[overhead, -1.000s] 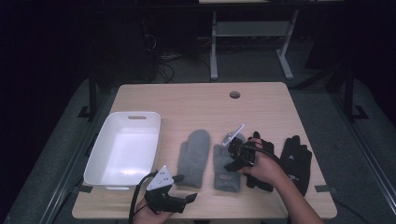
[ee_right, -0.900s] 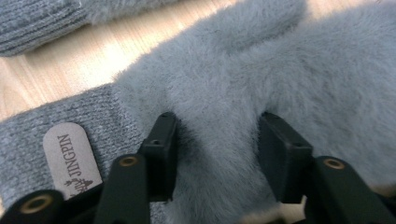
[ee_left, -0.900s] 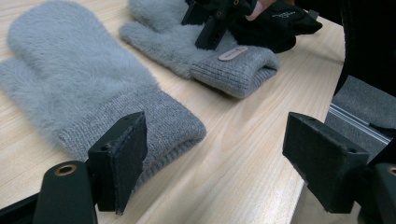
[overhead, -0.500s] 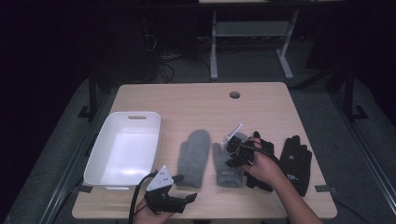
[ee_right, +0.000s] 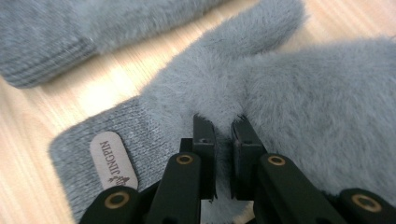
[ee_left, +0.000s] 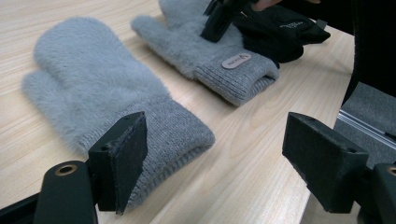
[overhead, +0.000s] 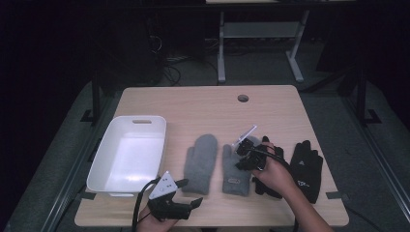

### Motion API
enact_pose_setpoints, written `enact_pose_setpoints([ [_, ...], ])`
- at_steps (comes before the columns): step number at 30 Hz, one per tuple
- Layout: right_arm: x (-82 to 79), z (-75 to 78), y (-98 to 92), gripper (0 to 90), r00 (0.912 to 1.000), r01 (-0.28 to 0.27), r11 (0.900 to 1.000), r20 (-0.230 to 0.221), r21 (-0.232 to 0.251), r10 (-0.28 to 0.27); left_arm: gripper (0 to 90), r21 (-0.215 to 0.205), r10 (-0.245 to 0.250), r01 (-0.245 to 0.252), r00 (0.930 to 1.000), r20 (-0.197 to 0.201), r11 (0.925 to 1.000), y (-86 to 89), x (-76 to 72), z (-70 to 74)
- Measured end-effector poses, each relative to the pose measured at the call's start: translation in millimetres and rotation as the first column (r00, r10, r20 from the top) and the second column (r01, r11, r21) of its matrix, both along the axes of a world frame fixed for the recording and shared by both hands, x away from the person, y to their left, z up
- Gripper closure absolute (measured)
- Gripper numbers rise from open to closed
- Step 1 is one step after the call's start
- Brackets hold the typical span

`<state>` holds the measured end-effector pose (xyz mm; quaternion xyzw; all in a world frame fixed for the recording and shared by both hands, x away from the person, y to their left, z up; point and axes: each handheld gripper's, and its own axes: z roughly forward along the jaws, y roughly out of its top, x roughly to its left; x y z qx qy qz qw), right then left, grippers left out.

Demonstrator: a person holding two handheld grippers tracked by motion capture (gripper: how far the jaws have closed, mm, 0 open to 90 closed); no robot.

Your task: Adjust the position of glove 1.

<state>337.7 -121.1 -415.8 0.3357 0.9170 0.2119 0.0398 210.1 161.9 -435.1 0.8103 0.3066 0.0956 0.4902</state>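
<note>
At the left of the high view, a white plastic tub point(overhead: 128, 152) sits on the light wooden table point(overhead: 203, 104), and below it, at the bottom edge, the left gripper point(overhead: 189, 192) rests with its jaws wide apart and nothing between them. In the middle lie two fuzzy grey mittens side by side, the left mitten point(overhead: 200, 163) free. The right gripper point(overhead: 240, 154) has just been closing its jaws, and they now pinch a fold of the right mitten point(overhead: 235, 169), with two black gloves point(overhead: 305, 169) at the right.
</note>
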Motion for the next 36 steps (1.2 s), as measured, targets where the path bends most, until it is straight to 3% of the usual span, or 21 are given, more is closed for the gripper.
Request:
enact_pose_setpoints([
  [11, -8.2, 35.5, 7.1, 83.1, 0.999, 0.002, 0.998, 0.045, 0.067, -0.005, 22.0, -0.025, 0.024, -0.024, 0.9996, 0.017, 0.9994, 4.0, -1.1, 3.2],
  [17, -8.0, 51.8, 23.2, 83.1, 0.9983, -0.011, 0.996, 0.058, 0.089, 0.005, 21.2, -0.034, 0.029, -0.028, 0.9992, 0.03, 0.999, 5.9, -2.4, 6.3],
  [20, -5.1, 58.8, 35.2, 83.1, 0.9986, -0.015, 0.995, 0.052, 0.099, 0.01, 20.8, -0.062, 0.035, -0.033, 0.9987, 0.036, 0.9975, 7.0, -3.6, 7.7],
  [22, -2.2, 63.1, 47.2, 83.1, 0.9986, -0.026, 0.994, 0.049, 0.105, 0.021, 20.1, -0.053, 0.033, -0.031, 0.9987, 0.04, 0.9981, 8.0, -4.2, 9.7],
  [28, 3.4, 65.4, 69.7, 83.0, 0.9987, -0.038, 0.993, 0.037, 0.111, 0.034, 19.4, -0.055, 0.043, -0.041, 0.9985, 0.035, 0.9976, 8.7, -3.6, 9.3],
  [36, 9.2, 54.6, 95.9, 83.0, 0.9983, -0.058, 0.993, 0.004, 0.101, 0.058, 19.3, -0.062, 0.068, -0.067, 0.9974, 0.023, 0.9958, 11.9, -1.5, 8.5],
])
